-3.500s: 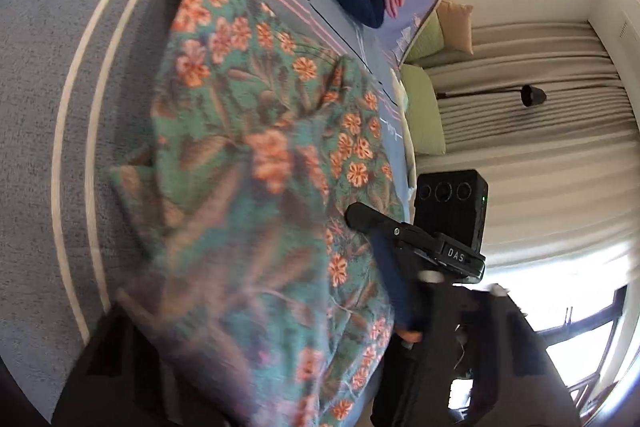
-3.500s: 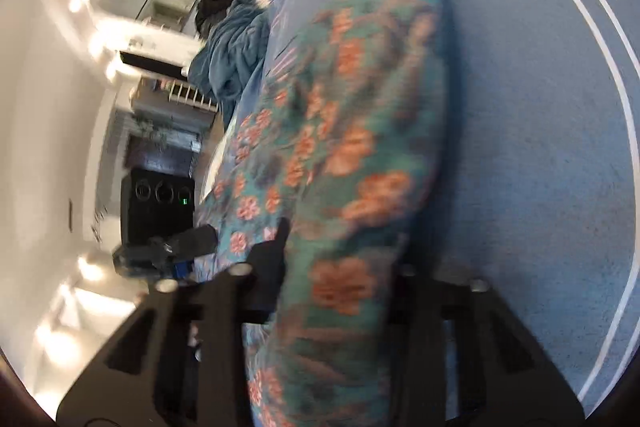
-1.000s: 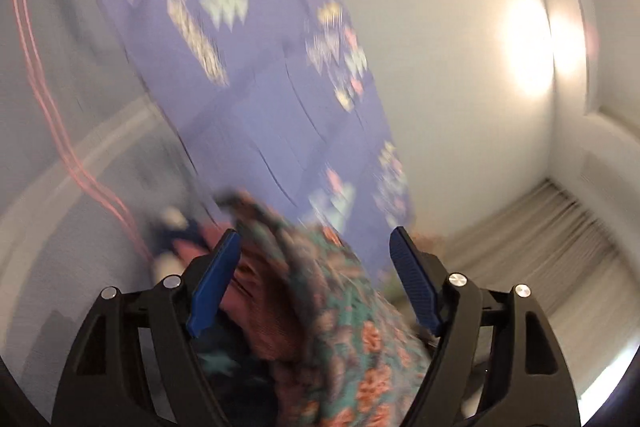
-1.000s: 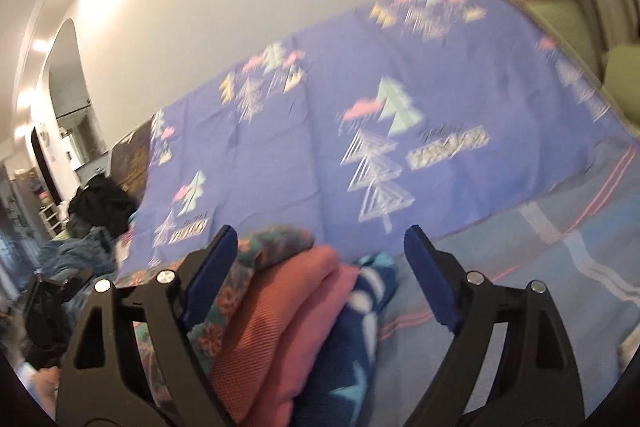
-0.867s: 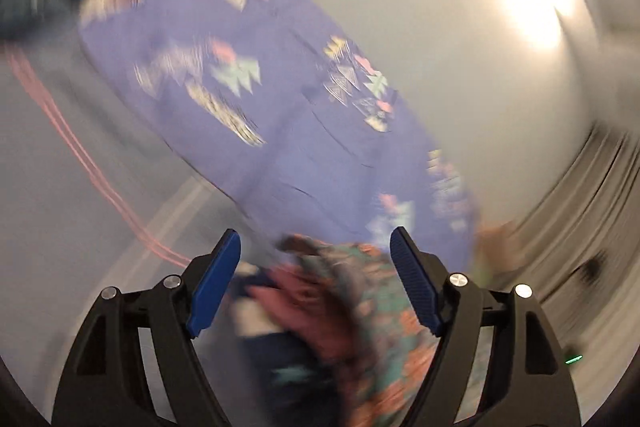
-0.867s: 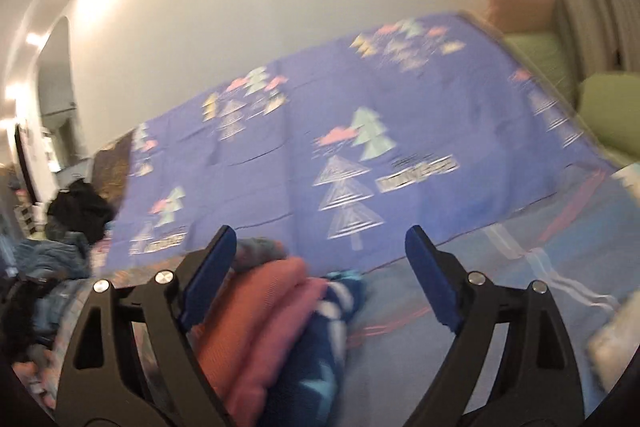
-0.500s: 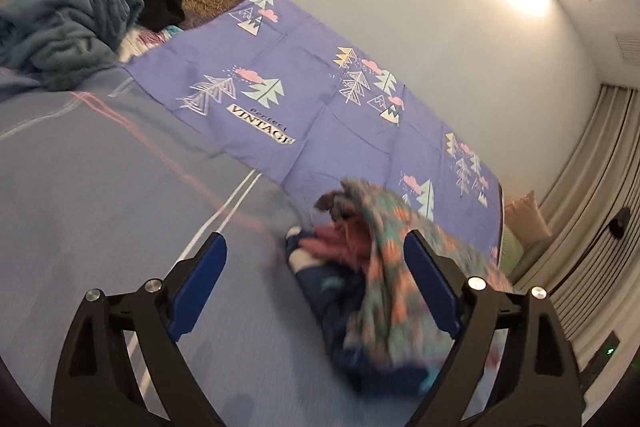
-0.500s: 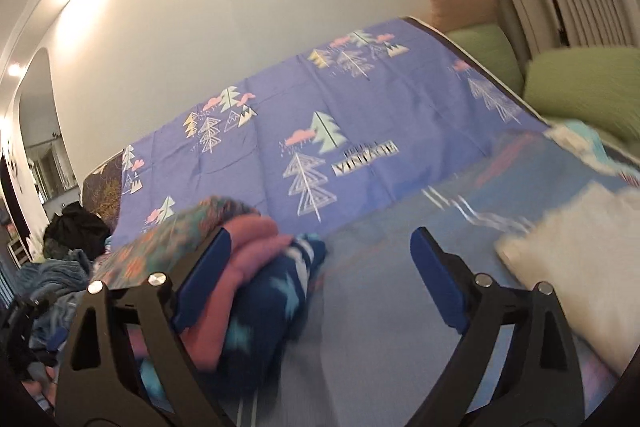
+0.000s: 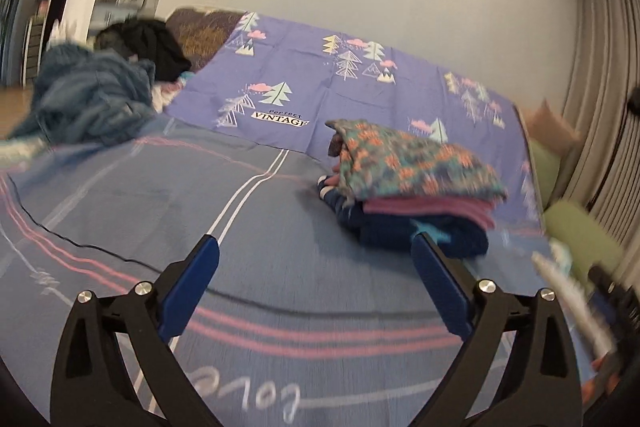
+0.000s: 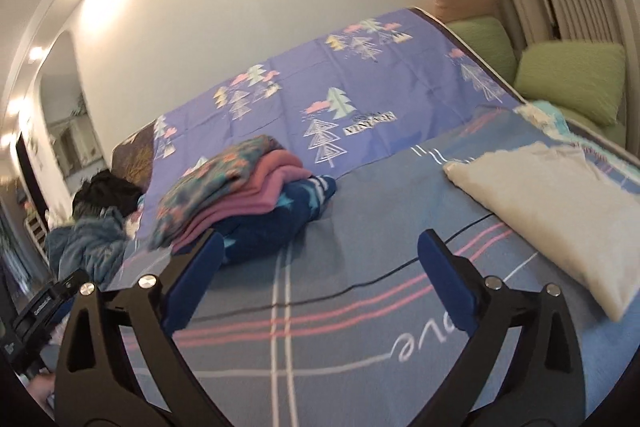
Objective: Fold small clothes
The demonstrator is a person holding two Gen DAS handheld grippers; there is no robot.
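Note:
A folded teal garment with orange flowers (image 9: pixel 408 159) (image 10: pixel 208 183) tops a small stack on the bed, over a pink piece (image 9: pixel 432 207) (image 10: pixel 260 195) and a navy star-print piece (image 9: pixel 404 227) (image 10: pixel 280 223). My left gripper (image 9: pixel 316 267) is short of the stack, its jaws still opening, nothing between them. My right gripper (image 10: pixel 320 259) is also drawn back, jaws opening and empty, the stack beyond its left finger. A cream fuzzy garment (image 10: pixel 560 203) lies unfolded on the bed to the right.
The grey-blue striped bedspread (image 9: pixel 240 211) (image 10: pixel 360 227) meets a purple tree-print sheet (image 9: pixel 320 87) (image 10: pixel 360 95) behind. A blue blanket heap (image 9: pixel 88 95) and dark clothes (image 9: pixel 148 47) lie at the left. Green cushions (image 10: pixel 568 79) and curtains stand to the right. A thin black cable (image 9: pixel 100 249) crosses the bed.
Both grippers let go of the floral garment, which now rests on the stack, and drew back from it with jaws wider. The left view rolled level. The cream garment came into the right view.

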